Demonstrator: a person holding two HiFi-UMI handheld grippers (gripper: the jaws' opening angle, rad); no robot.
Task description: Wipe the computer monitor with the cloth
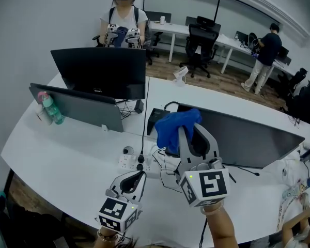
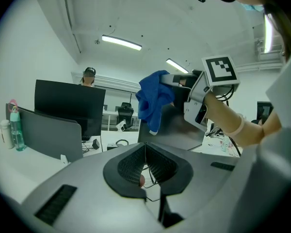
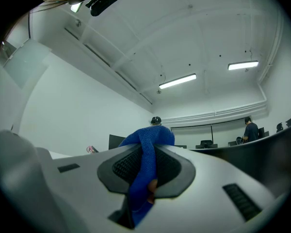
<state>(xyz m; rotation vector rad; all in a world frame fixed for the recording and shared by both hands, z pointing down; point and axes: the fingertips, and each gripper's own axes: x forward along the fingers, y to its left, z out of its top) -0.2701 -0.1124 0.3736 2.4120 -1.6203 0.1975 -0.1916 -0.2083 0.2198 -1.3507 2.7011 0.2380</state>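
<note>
A bunched blue cloth (image 1: 174, 129) is pinched in my right gripper (image 1: 187, 129), whose jaws are shut on it. The cloth hangs against the upper left corner of the dark computer monitor (image 1: 243, 138) on the white desk. In the right gripper view the cloth (image 3: 146, 161) runs between the closed jaws of the right gripper (image 3: 152, 155), and the monitor's top edge (image 3: 276, 142) shows at the right. My left gripper (image 1: 140, 176) is lower and to the left, over the desk, shut with nothing in it. The left gripper view shows its jaws (image 2: 144, 152) closed, with the cloth (image 2: 154, 98) ahead.
Two more dark monitors (image 1: 101, 71) (image 1: 77, 107) stand at the left with a green bottle (image 1: 52, 109) beside them. A white power strip (image 1: 132, 162) and black cables (image 1: 165, 164) lie on the desk. A person (image 1: 124, 19) stands opposite; office chairs (image 1: 201, 43) are behind.
</note>
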